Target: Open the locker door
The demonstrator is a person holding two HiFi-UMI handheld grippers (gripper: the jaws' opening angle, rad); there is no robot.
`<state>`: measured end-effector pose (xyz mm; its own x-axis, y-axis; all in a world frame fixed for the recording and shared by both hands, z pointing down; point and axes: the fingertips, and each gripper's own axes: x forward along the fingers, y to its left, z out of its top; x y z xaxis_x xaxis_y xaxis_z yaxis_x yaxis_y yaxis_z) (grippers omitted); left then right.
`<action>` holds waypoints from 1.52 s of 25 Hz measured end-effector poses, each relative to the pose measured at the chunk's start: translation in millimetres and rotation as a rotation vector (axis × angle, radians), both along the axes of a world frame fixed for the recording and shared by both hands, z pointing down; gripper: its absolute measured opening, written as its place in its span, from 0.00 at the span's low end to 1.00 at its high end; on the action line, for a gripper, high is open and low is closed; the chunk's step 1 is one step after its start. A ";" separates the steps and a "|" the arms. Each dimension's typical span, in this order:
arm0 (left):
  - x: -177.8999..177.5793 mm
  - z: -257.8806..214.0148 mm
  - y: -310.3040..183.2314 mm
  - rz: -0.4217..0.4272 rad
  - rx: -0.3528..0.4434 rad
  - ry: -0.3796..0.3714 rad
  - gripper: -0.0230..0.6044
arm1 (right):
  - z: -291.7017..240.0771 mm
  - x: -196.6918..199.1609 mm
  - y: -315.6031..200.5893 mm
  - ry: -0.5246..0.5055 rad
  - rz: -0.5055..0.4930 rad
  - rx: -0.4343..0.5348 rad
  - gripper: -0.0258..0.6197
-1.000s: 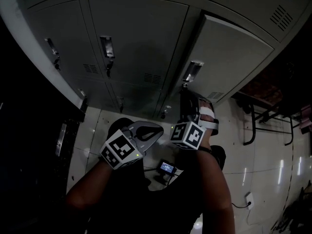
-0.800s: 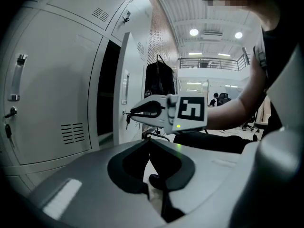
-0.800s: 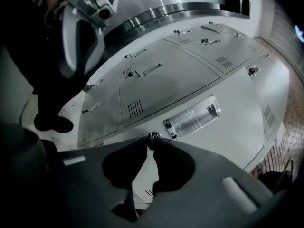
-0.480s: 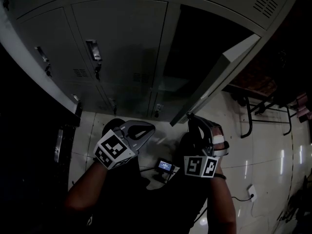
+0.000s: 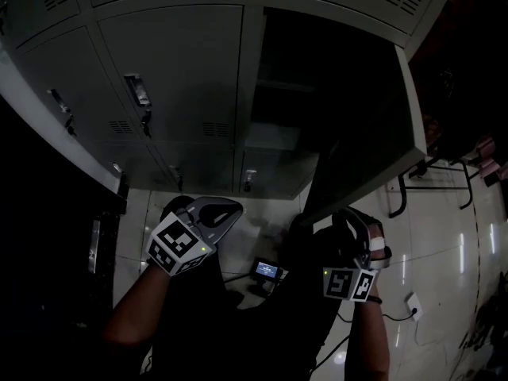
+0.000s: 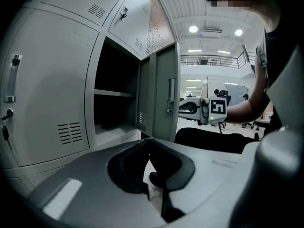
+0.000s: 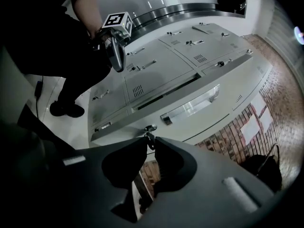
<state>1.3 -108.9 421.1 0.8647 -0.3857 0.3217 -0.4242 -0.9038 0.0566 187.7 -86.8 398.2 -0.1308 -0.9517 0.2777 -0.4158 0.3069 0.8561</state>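
Note:
The grey locker door (image 5: 367,145) stands swung wide, showing the dark compartment (image 5: 295,94) with a shelf. In the left gripper view the door (image 6: 161,96) is seen edge-on with its handle (image 6: 170,95) beside the open compartment (image 6: 114,103). My right gripper (image 5: 346,215) is at the door's lower free edge. In the right gripper view its jaws (image 7: 151,140) pinch the key (image 7: 150,129) that hangs in the door's lock, below the handle (image 7: 190,106). My left gripper (image 5: 226,209) hangs apart from the lockers, shut with nothing in it (image 6: 147,139).
Closed lockers with handles (image 5: 136,94) fill the left and the row below. A small device with a lit screen (image 5: 269,271) lies on the tiled floor between the person's legs. A metal chair frame (image 5: 409,193) stands at the right.
The door has swung from nearly closed to wide open. My right gripper moved back and to the right with it. The left gripper barely moved.

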 end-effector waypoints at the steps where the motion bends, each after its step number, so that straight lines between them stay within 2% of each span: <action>1: 1.0 0.3 0.1 0.001 0.000 -0.002 0.06 | 0.1 4.5 1.2 0.003 0.009 0.002 0.11; 8: 5.7 1.5 1.0 0.007 -0.001 -0.010 0.06 | -0.5 27.9 6.8 -0.030 0.074 0.012 0.11; 15: 5.3 0.7 0.7 0.007 0.000 -0.009 0.06 | -14.1 34.3 24.1 -0.236 0.102 0.000 0.21; 18: 4.7 0.6 0.2 0.007 0.001 -0.009 0.06 | -24.7 25.1 35.3 -0.375 0.072 0.000 0.20; 21: 3.8 0.3 0.5 0.010 0.001 -0.006 0.06 | -30.6 4.7 41.2 -0.604 0.014 -0.055 0.09; 23: 2.8 -0.3 0.9 0.011 0.001 -0.001 0.06 | -31.0 -12.6 39.3 -0.743 -0.037 -0.117 0.06; 27: 1.7 -0.9 1.8 0.011 0.000 0.007 0.06 | -30.8 -38.3 29.8 -0.879 -0.095 -0.186 0.04; 30: 0.2 -1.3 1.6 0.010 -0.001 0.009 0.06 | -23.2 -54.8 24.6 -0.935 -0.114 -0.240 0.04; 35: 1.7 -1.5 3.4 0.023 0.001 0.011 0.06 | -0.2 -72.2 19.2 -0.950 -0.154 -0.362 0.04; 38: 0.7 -1.4 3.1 0.022 -0.001 0.010 0.06 | 4.7 -79.5 18.6 -0.933 -0.186 -0.399 0.04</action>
<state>2.0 -105.8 419.8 0.8762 -0.3664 0.3130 -0.4037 -0.9128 0.0614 108.2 -68.2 402.9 -0.5920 -0.7553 0.2812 -0.7793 0.6254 0.0391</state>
